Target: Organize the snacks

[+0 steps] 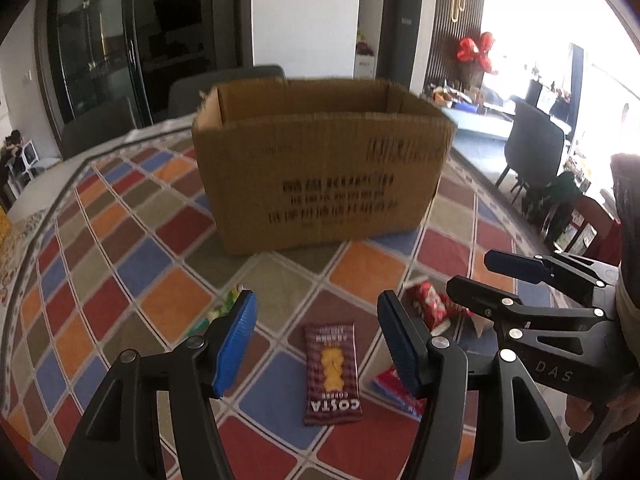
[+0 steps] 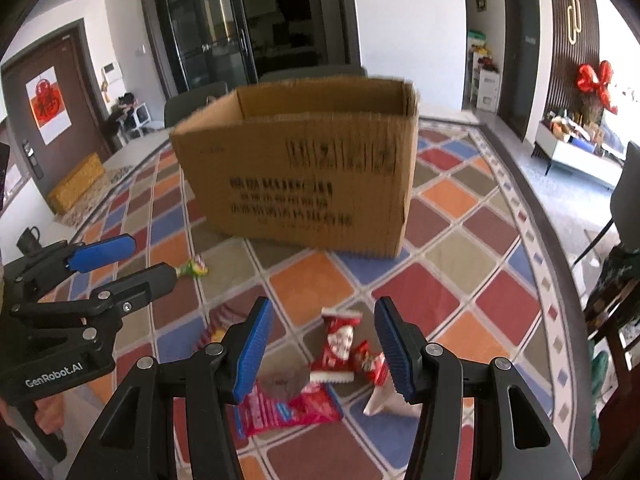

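Note:
An open cardboard box [image 1: 320, 168] stands on the checkered tablecloth; it also shows in the right wrist view [image 2: 304, 168]. My left gripper [image 1: 316, 340] is open and empty above a brown Costa snack packet [image 1: 332, 376]. My right gripper [image 2: 324, 344] is open and empty above a red-and-white snack packet [image 2: 336, 344], a small red packet [image 2: 370, 360], a pink-red packet [image 2: 288, 408] and a dark wrapped piece [image 2: 286, 382]. The right gripper also shows in the left wrist view [image 1: 472, 280], as do the red packets [image 1: 428, 304]. A green-yellow candy [image 2: 194, 269] lies to the left.
The colourful checkered cloth [image 1: 132, 264] covers the table. Dark chairs [image 1: 224, 88] stand behind the box. A yellow box [image 2: 76, 188] sits at the table's far left. A dark mug [image 2: 28, 238] stands at the left edge. A chair [image 1: 536, 148] stands on the right.

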The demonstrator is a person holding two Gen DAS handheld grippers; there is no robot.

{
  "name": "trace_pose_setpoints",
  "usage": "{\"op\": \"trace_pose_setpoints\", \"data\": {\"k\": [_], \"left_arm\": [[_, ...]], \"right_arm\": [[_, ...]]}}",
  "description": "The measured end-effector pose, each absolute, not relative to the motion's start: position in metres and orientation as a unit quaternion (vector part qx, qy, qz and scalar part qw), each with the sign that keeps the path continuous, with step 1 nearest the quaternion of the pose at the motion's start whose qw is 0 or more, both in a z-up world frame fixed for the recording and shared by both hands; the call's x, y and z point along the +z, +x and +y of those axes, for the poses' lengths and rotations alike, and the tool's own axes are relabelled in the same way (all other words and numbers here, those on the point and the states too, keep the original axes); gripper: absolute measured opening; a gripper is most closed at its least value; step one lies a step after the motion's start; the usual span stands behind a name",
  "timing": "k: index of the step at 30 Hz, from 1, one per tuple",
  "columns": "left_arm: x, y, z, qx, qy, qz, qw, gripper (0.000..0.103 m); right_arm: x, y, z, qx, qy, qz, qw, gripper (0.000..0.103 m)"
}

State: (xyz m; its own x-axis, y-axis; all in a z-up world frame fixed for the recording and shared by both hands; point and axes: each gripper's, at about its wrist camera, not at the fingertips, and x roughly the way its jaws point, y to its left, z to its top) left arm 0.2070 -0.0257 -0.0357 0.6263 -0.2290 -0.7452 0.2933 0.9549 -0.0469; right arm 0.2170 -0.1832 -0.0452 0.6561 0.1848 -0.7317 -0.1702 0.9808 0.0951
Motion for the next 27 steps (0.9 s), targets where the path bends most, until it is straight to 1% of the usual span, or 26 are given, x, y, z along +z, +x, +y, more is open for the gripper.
{"op": "trace_pose_setpoints", "data": {"k": [10, 11, 12, 15, 16, 24, 27], "left_arm": [[-0.079, 0.219, -0.026, -0.157, 0.027, 0.468, 0.869, 0.061], [-0.082, 0.220, -0.026, -0.159, 0.026, 0.472, 0.867, 0.061], [-0.086, 0.221, -0.027, -0.160, 0.026, 0.477, 0.864, 0.061], [-0.094, 0.223, -0.028, -0.162, 0.028, 0.485, 0.859, 0.061], [-0.096, 0.224, -0.029, -0.162, 0.030, 0.488, 0.857, 0.061], [-0.110, 0.230, -0.035, -0.163, 0.035, 0.503, 0.848, 0.061], [-0.113, 0.232, -0.037, -0.162, 0.036, 0.506, 0.847, 0.058]], "right_arm": [[-0.078, 0.225, -0.183, 0.099, 0.014, 0.446, 0.889, 0.053], [-0.080, 0.226, -0.183, 0.099, 0.016, 0.451, 0.887, 0.052], [-0.084, 0.227, -0.182, 0.100, 0.016, 0.455, 0.885, 0.050], [-0.091, 0.228, -0.181, 0.104, 0.018, 0.465, 0.879, 0.048], [-0.094, 0.229, -0.181, 0.104, 0.020, 0.468, 0.877, 0.045], [-0.106, 0.238, -0.182, 0.106, 0.026, 0.485, 0.867, 0.040], [-0.110, 0.241, -0.180, 0.103, 0.022, 0.492, 0.864, 0.040]]}}
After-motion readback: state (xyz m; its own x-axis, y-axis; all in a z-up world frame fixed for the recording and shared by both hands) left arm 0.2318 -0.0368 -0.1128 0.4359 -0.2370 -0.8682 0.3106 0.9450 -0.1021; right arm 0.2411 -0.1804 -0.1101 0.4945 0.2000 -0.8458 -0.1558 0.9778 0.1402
